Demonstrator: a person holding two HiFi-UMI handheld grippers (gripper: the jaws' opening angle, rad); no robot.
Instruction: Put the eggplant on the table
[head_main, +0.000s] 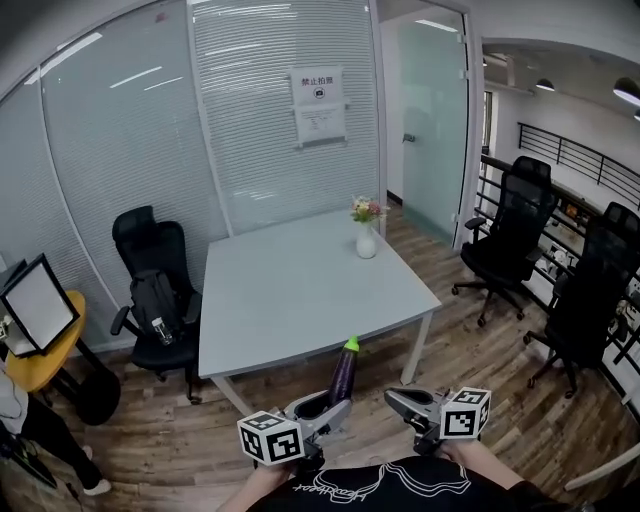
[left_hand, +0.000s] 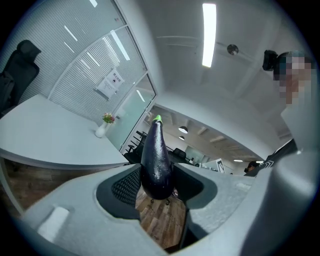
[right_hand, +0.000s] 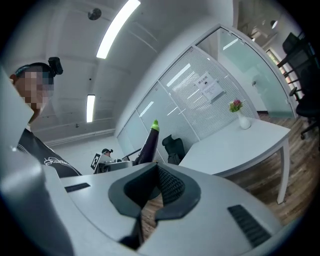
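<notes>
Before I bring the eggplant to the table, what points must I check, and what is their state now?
1. Grip: the dark purple eggplant with green stem sits clamped in the left gripper: ok.
2. Landing place: the pale grey rectangular table has a wide bare top: ok.
3. Obstacle: a small white vase with flowers stands near the far edge, apart from the near side: ok.
4. Right gripper: jaws together, empty: ok.
5. Eggplant above the table: no, wooden floor lies below it: not ok.

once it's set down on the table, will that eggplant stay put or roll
Probably rolls in an arc: the eggplant is round and tapered. Its glossy skin looks slippery. It stands stiff in the left tongs, so likely firm.
</notes>
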